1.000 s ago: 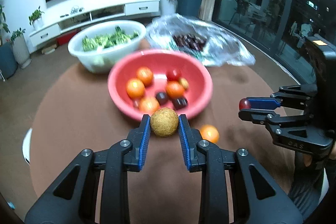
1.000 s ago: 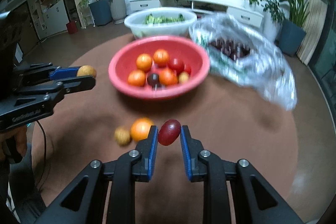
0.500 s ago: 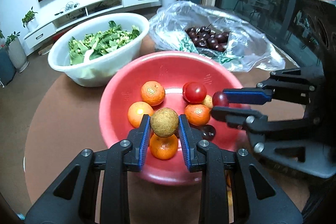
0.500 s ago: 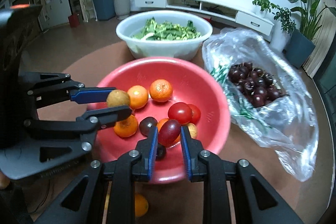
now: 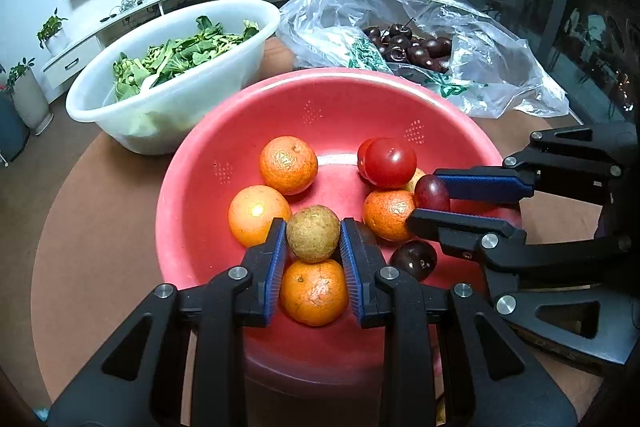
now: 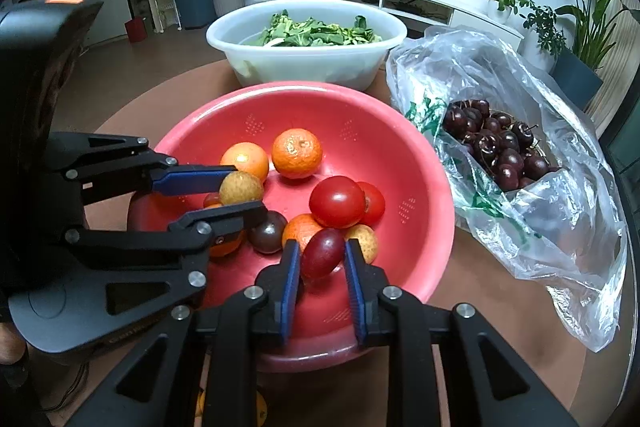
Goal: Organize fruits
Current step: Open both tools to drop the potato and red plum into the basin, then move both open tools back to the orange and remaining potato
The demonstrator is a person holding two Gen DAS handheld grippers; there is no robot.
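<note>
A red bowl (image 5: 332, 99) (image 6: 400, 155) holds several oranges, tomatoes and dark plums. My left gripper (image 5: 313, 241) is shut on a round tan-brown fruit (image 5: 313, 234) and holds it over the bowl's near side; it also shows in the right wrist view (image 6: 240, 189). My right gripper (image 6: 321, 259) holds a dark red plum (image 6: 322, 258) over the bowl; its right pad stands slightly off the plum. It also shows in the left wrist view (image 5: 431, 193).
A white tub of green leaves (image 5: 172, 67) (image 6: 308, 39) stands behind the bowl. A clear plastic bag of dark cherries (image 5: 412, 47) (image 6: 496, 147) lies to the right. An orange (image 6: 256, 407) lies on the brown round table (image 5: 100, 227) under my right gripper.
Both grippers have moved forward from the table's near side to above the red bowl, each carrying its fruit. The right gripper's jaws look slightly wider now.
</note>
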